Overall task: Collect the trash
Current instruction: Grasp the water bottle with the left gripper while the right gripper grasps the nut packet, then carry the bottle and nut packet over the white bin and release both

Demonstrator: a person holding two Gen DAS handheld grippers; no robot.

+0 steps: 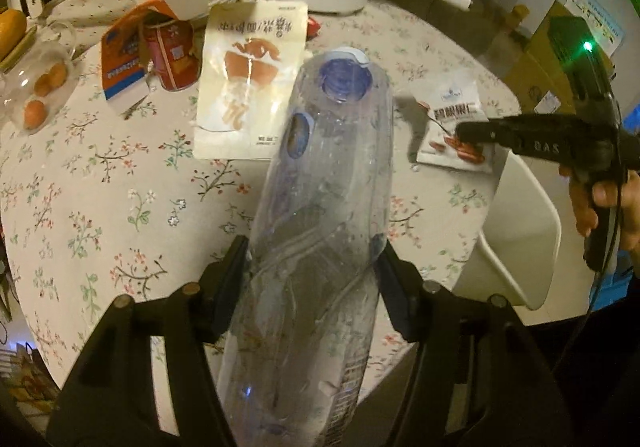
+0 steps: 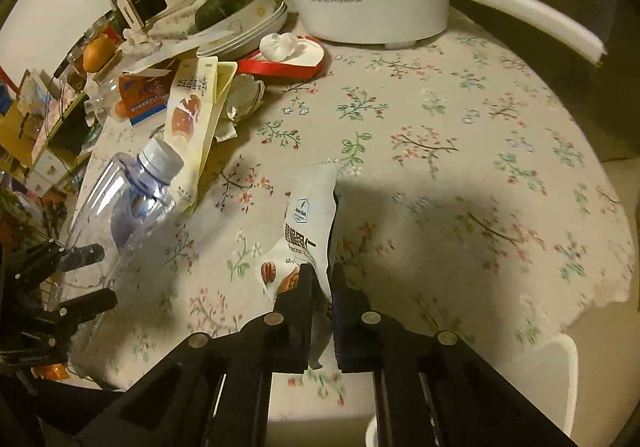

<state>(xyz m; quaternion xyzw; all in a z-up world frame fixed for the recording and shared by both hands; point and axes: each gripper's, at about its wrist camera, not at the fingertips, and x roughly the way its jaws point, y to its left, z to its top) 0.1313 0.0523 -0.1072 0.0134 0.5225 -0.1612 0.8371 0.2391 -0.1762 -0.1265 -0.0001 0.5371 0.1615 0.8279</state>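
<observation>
Bottle (image 1: 320, 207) gripped, nut packet (image 2: 304, 231) pinched

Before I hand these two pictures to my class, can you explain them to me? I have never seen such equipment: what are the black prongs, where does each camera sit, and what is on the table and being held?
There is no robot here. A person holds a two-finger gripper in each hand, and each carries a wide-angle camera looking along its fingers, so the black prongs at the bottom of each picture are those fingers. In the left camera's picture the left gripper is shut on a clear plastic bottle. In the right camera's picture the right gripper pinches a small white nut packet. On the floral tablecloth lie a larger snack pouch, an orange and blue carton, a white cooking pot and stacked plates bearing a green squash.
</observation>
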